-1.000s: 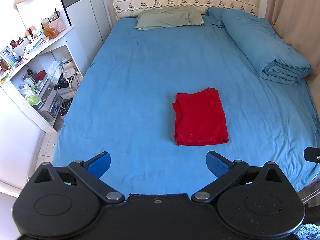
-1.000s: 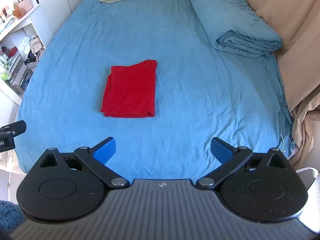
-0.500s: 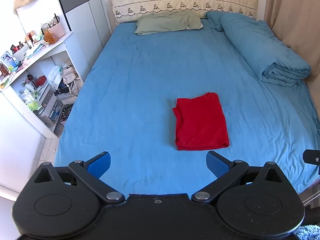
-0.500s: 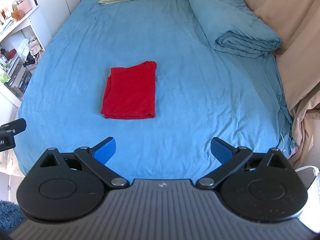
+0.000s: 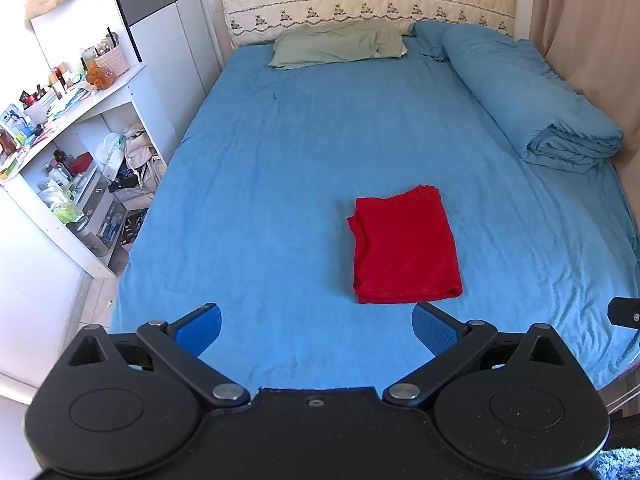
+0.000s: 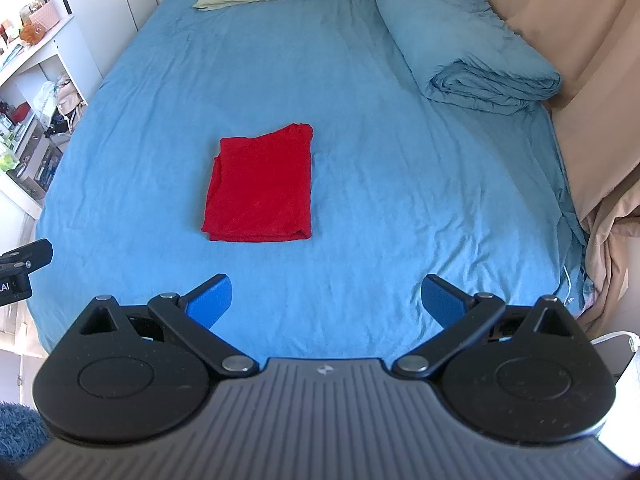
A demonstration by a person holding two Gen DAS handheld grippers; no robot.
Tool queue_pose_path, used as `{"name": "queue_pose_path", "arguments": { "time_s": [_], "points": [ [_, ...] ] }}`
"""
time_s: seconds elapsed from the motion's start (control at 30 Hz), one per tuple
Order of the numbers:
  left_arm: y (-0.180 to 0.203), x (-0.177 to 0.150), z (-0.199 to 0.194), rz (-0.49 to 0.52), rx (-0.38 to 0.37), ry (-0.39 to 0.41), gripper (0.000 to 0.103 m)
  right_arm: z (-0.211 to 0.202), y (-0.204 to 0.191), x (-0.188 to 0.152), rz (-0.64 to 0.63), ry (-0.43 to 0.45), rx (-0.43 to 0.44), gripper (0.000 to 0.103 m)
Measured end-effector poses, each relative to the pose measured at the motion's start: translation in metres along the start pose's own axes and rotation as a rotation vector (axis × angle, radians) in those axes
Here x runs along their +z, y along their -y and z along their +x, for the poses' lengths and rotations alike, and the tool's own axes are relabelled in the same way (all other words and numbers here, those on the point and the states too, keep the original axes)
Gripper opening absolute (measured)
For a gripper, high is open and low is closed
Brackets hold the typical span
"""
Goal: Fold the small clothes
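A red garment (image 5: 404, 250) lies folded into a neat rectangle on the blue bed sheet (image 5: 280, 184), near the foot of the bed. In the right wrist view the same red garment (image 6: 260, 184) sits left of centre. My left gripper (image 5: 316, 328) hangs open above the foot of the bed, short of the garment, nothing between its blue pads. My right gripper (image 6: 326, 300) is likewise open and empty, back from the garment and to its right. Neither touches the cloth.
A rolled blue duvet (image 5: 532, 100) lies along the bed's right side, a green pillow (image 5: 340, 44) at the headboard. White shelves (image 5: 68, 152) crowded with small items stand left of the bed. Beige curtains (image 6: 560, 40) hang on the right.
Both grippers have drawn back slightly from the bed, so the red garment sits a bit lower and farther in view. The garment itself has not moved.
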State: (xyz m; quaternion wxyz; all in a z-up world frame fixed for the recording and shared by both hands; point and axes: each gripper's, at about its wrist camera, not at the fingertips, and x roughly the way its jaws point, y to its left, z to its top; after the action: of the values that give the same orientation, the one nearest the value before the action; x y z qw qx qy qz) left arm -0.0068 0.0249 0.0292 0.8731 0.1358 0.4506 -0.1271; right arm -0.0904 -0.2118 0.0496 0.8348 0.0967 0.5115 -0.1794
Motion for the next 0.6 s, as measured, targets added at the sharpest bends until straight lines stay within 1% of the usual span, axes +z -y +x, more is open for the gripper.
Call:
{"name": "queue_pose_path", "arguments": {
  "time_s": [0.17, 0.6],
  "points": [
    [-0.004, 0.003, 0.003, 0.000, 0.004, -0.001, 0.103, 0.003, -0.003, 0.006, -0.010, 0.001, 0.006, 0.103],
    [-0.015, 0.013, 0.006, -0.008, 0.034, 0.050, 0.103, 0.015, -0.016, 0.021, -0.016, -0.005, 0.020, 0.103]
  ]
}}
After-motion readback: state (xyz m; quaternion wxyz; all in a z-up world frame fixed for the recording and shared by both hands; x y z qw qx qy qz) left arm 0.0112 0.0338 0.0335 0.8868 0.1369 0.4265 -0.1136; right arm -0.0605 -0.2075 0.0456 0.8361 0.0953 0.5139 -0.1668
